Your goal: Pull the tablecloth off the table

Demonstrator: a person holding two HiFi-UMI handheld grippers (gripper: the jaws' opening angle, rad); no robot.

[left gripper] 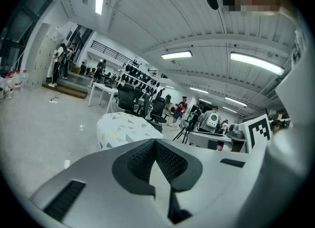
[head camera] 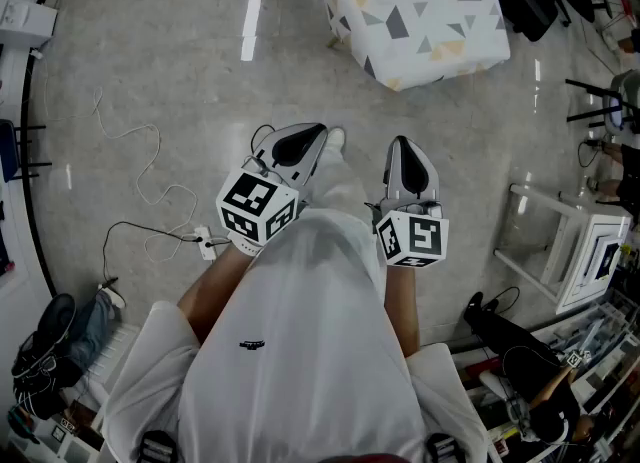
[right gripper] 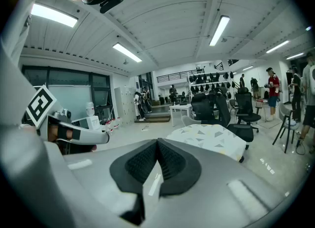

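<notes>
The table with the white tablecloth, printed with grey and yellow triangles, stands on the floor ahead of me at the top of the head view. The tablecloth also lies beyond the left jaws, and the same tablecloth beyond the right jaws. My left gripper and right gripper are held close to my body, well short of the table. Both are shut, tips touching, with nothing between them.
A white cable and a power strip lie on the floor at left. A white frame stand is at right, with clutter and cables near it. Black office chairs and several people stand beyond the table.
</notes>
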